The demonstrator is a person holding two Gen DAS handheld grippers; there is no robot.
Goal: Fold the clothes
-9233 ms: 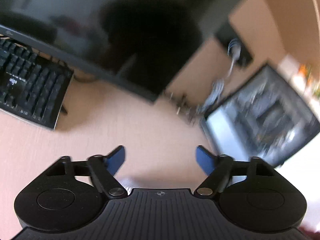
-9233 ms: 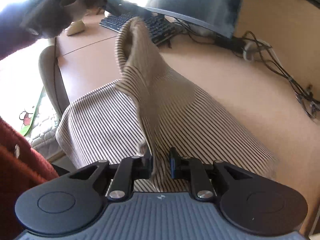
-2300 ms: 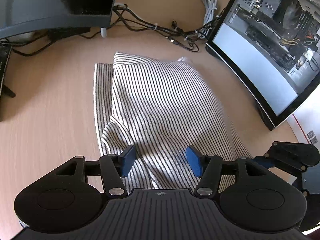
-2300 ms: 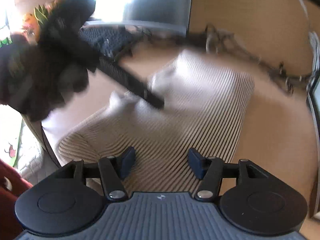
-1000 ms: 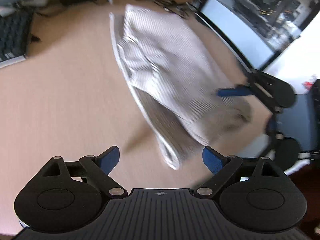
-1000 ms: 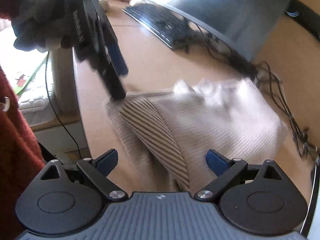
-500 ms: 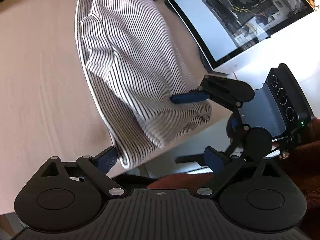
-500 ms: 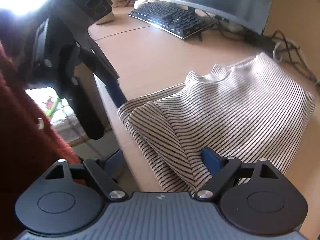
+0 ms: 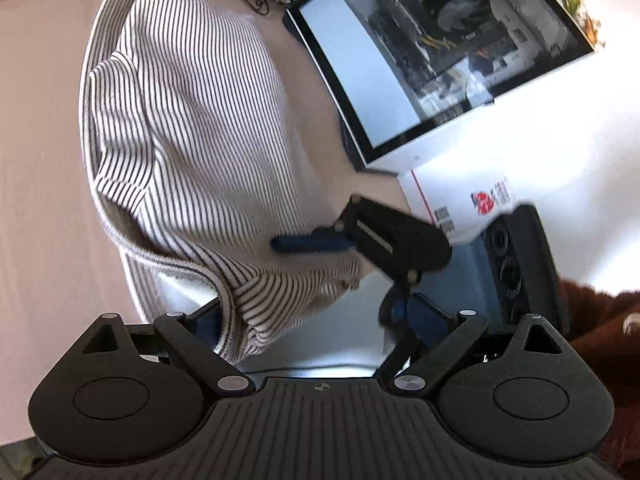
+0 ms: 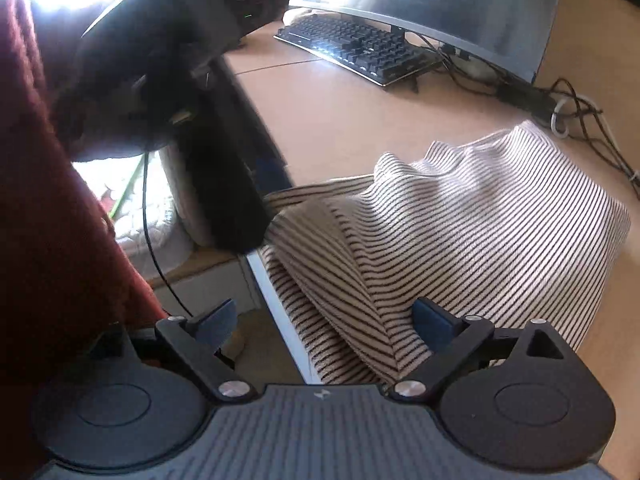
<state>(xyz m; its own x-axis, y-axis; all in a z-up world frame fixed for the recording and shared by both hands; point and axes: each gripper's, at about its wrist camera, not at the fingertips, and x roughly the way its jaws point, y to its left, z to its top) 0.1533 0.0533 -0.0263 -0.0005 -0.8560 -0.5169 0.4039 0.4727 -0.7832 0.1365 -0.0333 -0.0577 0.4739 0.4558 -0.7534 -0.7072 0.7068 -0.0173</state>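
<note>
Now the striped shirt [image 9: 192, 128] is laid folded on the tabletop [image 9: 36, 128], its long axis running from the near edge, which it overhangs, toward the cables [image 10: 576, 116]; both the left claw [image 9: 320, 320] and right claw [image 10: 324, 320] are held wide at that hem, the right's jaws having just reopened; a second ago the left was held back over bare tabletop.

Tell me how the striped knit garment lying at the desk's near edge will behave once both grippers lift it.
The cream and dark striped knit garment will probably sag, since its layers already buckle into soft folds. Its near hem droops off the pale wooden desk, so it likely slides easily. It looks light, though its folded layers may slip apart in open jaws.
</note>
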